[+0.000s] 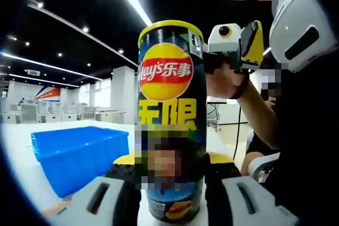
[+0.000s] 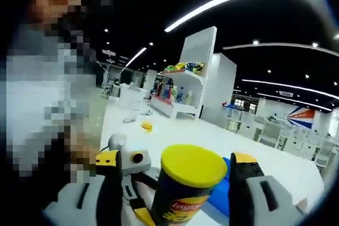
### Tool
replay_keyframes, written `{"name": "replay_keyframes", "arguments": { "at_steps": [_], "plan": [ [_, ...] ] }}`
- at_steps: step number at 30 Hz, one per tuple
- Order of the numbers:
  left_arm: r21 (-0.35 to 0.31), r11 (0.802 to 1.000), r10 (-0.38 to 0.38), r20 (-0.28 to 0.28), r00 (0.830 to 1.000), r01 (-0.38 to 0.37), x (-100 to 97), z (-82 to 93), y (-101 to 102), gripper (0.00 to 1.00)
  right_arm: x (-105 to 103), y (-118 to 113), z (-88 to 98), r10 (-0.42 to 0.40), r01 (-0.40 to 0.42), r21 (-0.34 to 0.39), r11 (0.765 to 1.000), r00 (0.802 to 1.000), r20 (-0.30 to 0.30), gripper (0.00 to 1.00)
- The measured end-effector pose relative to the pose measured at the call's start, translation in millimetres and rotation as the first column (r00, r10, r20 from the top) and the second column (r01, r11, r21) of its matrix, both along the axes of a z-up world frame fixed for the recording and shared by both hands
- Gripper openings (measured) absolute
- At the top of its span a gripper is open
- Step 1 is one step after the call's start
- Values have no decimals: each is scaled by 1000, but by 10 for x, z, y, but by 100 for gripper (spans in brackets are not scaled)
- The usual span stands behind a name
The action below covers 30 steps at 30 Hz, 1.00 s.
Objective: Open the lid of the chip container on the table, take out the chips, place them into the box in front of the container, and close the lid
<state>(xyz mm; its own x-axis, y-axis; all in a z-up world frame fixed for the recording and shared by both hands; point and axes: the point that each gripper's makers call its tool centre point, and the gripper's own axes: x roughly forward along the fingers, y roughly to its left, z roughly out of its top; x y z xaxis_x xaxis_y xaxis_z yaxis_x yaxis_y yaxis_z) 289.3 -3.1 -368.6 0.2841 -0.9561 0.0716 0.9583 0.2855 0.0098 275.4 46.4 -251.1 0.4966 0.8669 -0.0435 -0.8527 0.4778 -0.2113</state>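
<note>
One chip container (image 1: 170,104), one blue box (image 1: 79,154), two grippers in play. The container is a tall dark-blue can with a red-and-yellow logo, big yellow characters down its side and a yellow lid (image 2: 193,165) seated flat on top. It stands upright on the white surface (image 1: 21,157), and the blue box sits on that surface just beside the container, open side up.

In the left gripper view, the left gripper (image 1: 172,194) has its two jaws pressed against either side of the container's lower body, clamped on it low down. Up near the container's top edge, the right gripper (image 1: 233,43) comes in level from the side, held in a person's hand (image 1: 225,80) with the forearm angling down away from the container.

In the right gripper view, the right gripper's jaws stand spread on either side of the lid, gaps showing between them and the container: released, not touching.
</note>
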Motion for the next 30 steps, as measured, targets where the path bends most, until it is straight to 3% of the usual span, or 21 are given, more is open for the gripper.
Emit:
{"name": "replay_keyframes", "arguments": {
  "at_steps": [5,10,16,23,30],
  "plan": [
    [-3,1000,1,2,1000,-1,-4,-3,1,46,58,-16,-3,-33,34,16,999,999,-22,68],
    [-6,1000,1,3,1000,-1,-8,-7,0,46,80,-24,42,-40,42,56,998,999,-33,65],
    [-8,1000,-1,1,1000,1,-14,-10,1,46,199,-110,73,-120,122,81,989,992,-29,48],
    [-5,1000,0,1,1000,0,-17,-15,8,46,201,-106,83,-117,121,111,986,992,-42,47],
    [-2,1000,2,3,1000,-2,-19,-23,9,46,210,-123,98,-119,137,183,974,988,-102,46]
  ]
}}
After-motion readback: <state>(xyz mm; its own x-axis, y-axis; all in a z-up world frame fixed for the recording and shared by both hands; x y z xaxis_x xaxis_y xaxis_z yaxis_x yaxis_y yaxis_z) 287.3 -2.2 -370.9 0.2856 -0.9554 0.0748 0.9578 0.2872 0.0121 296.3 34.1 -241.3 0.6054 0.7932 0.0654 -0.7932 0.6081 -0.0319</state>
